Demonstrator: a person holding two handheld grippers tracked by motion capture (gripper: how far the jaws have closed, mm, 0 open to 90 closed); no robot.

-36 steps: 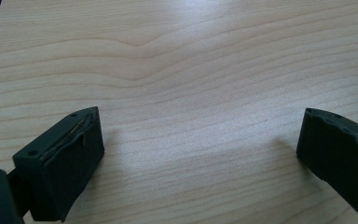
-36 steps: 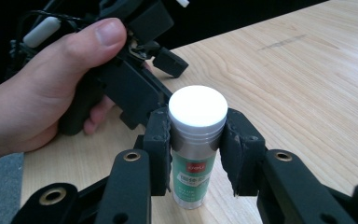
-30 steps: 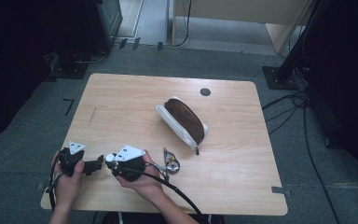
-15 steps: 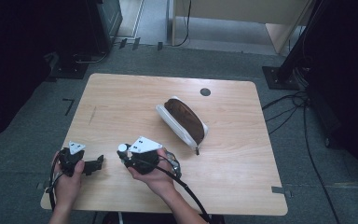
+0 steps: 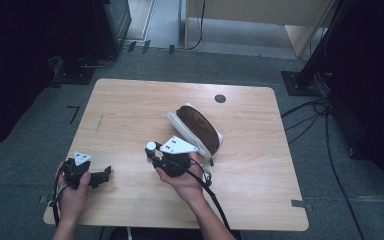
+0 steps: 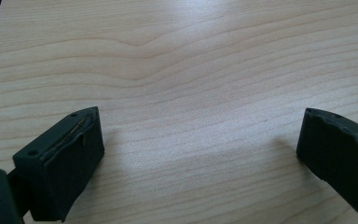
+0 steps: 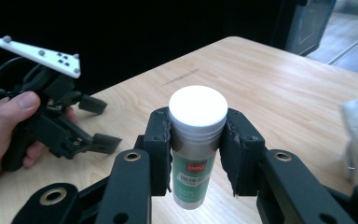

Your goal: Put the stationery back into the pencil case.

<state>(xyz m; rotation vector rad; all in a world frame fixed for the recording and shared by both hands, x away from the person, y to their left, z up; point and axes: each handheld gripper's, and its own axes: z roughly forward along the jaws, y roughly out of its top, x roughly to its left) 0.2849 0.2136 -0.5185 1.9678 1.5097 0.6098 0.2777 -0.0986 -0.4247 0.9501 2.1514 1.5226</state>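
The right gripper point(image 7: 198, 154) grasps a glue stick point(image 7: 196, 144) between its jaws, the pads pressing on either side of the tube just below its white cap; the tube stands upright in the right gripper view, with a green label on its lower half. In the high view the right gripper point(image 5: 152, 150) is held above the counter point(image 5: 130, 105), near the middle of its near half, with the white cap showing at the jaw end and the grey three-cornered plate on top. Just beyond it lies a pencil case point(image 5: 197, 127), brown on top with a white side, set aslant near the centre of the counter and apart from the glue stick.

The left gripper point(image 5: 105, 175) sits low near the counter's near left corner, held in the person's left hand point(image 5: 72, 192). Its jaws stand wide apart and released in the left gripper view, with bare wood between them

A small dark round disc point(image 5: 220, 98) sits near the far edge of the counter
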